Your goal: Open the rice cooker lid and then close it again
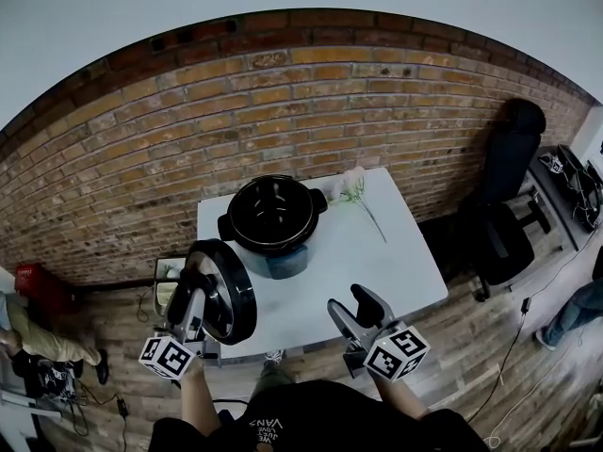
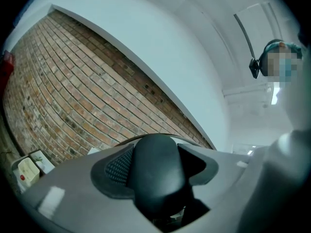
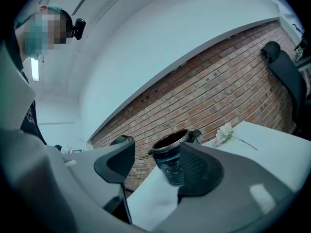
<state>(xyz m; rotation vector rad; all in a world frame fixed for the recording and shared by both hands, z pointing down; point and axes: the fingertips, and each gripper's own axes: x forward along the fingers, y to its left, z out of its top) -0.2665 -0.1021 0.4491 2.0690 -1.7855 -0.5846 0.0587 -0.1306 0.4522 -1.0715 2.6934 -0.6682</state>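
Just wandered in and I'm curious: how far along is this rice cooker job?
Opening looks done: the rice cooker sits uncovered on the table. In hand: the left claw is shut on the lid by its knob, holding it clear of the cooker. Left: putting the lid back on. The right claw is open and empty.

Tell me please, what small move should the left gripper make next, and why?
Probably carry the lid forward and to the right until it hangs over the rice cooker. The left gripper has its jaws shut on the lid's knob, away from the rice cooker, which stands open on the table. The right gripper is open and empty.
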